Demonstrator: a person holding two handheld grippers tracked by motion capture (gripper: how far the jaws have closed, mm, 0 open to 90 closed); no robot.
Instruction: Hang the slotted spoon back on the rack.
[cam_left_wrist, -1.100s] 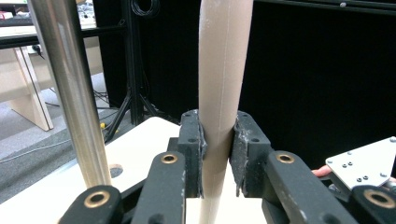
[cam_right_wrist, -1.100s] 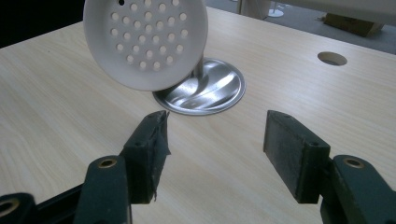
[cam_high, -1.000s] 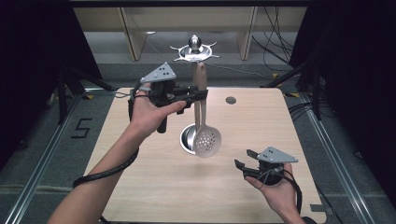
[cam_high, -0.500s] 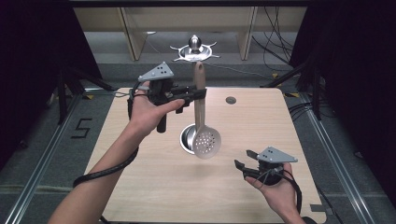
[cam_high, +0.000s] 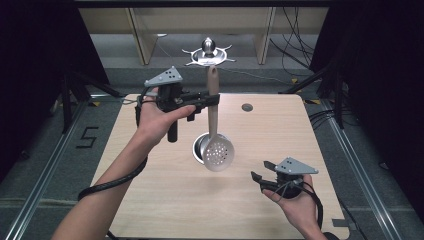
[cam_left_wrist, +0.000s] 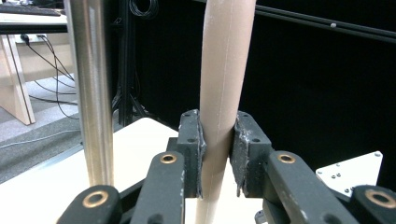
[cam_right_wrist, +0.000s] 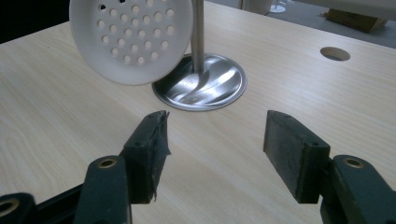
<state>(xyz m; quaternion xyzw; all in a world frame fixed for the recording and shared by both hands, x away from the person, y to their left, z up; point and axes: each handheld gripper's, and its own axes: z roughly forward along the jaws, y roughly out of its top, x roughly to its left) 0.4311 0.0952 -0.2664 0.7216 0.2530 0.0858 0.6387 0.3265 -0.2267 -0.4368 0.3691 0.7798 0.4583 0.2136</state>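
My left gripper (cam_left_wrist: 217, 154) is clamped hard on the beige handle of a slotted spoon (cam_high: 215, 125), the two black pads pinching the shaft from either side, seen close in the left gripper view. The spoon hangs upright above the middle of the wooden table (cam_high: 150, 200), handle up, its white perforated bowl (cam_right_wrist: 130, 37) hovering just over a round steel stand base (cam_right_wrist: 205, 88) set in the tabletop, beside the thin metal post (cam_right_wrist: 198, 32) that rises from that base. My right gripper (cam_right_wrist: 215, 140) waits low over the near right part of the table with its jaws spread wide and nothing between them, pointed toward the spoon's bowl and well apart from it. I judge the risks to lie in the grip and the post: the handle is smooth and tapered, and held at one narrow band it could slide down or swing in the pads if I tilt my hand; the bowl hangs close enough to the post that a small sideways drift could knock it. On the floor left of the table a painted mark reading "5" (cam_high: 87, 136) is legible; I can read no brand or label on the spoon or the grippers.
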